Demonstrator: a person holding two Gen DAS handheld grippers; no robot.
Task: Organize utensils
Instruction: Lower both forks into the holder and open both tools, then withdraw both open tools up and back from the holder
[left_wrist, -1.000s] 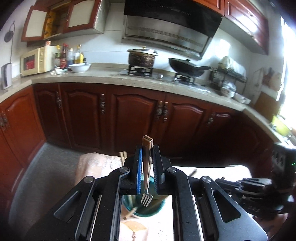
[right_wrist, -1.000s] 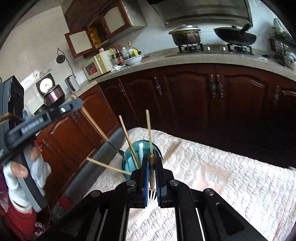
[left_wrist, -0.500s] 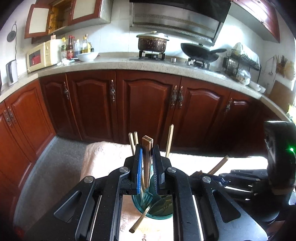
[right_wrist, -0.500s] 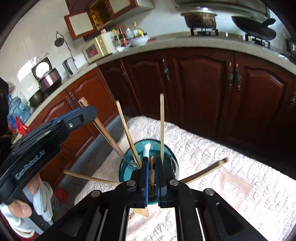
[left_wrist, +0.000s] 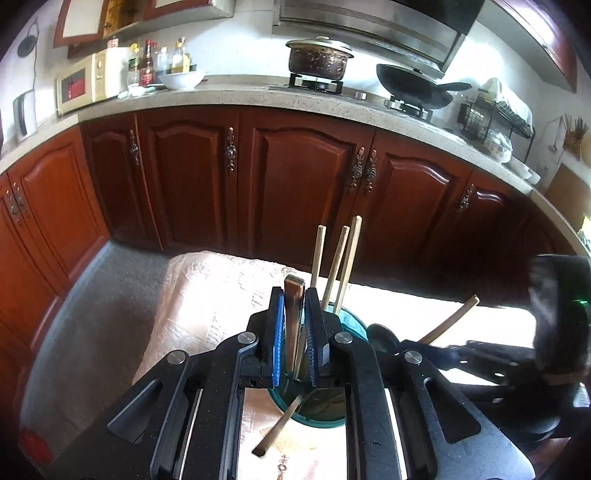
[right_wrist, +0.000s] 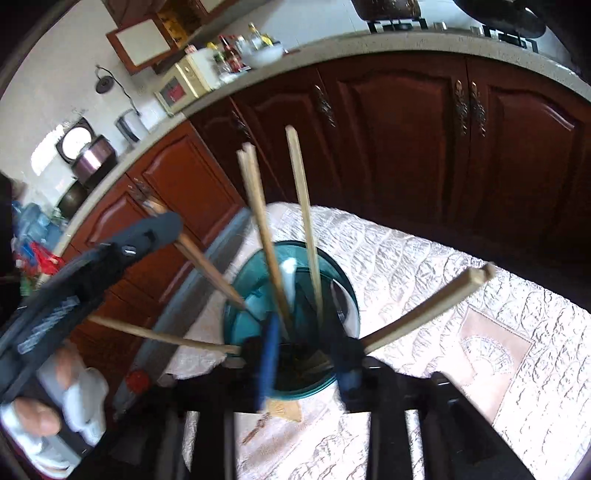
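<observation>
left tool (left_wrist: 294, 328) pinches a fork (left_wrist: 294, 321) upright over the cup (right_wrist: 291, 321) at centre, to drop it in; right tool (right_wrist: 308, 354) is spread.

Teal utensil cup (right_wrist: 258, 280) stands upright on the cloth, wooden chopsticks (right_wrist: 306, 221) fanning from ten to two o'clock.

We find daylight glare bleaching the quilted cloth (left_wrist: 207, 295), strong fisheye bending with dark corners, and motion blur smearing the right tool (right_wrist: 306, 354) throughout.
</observation>
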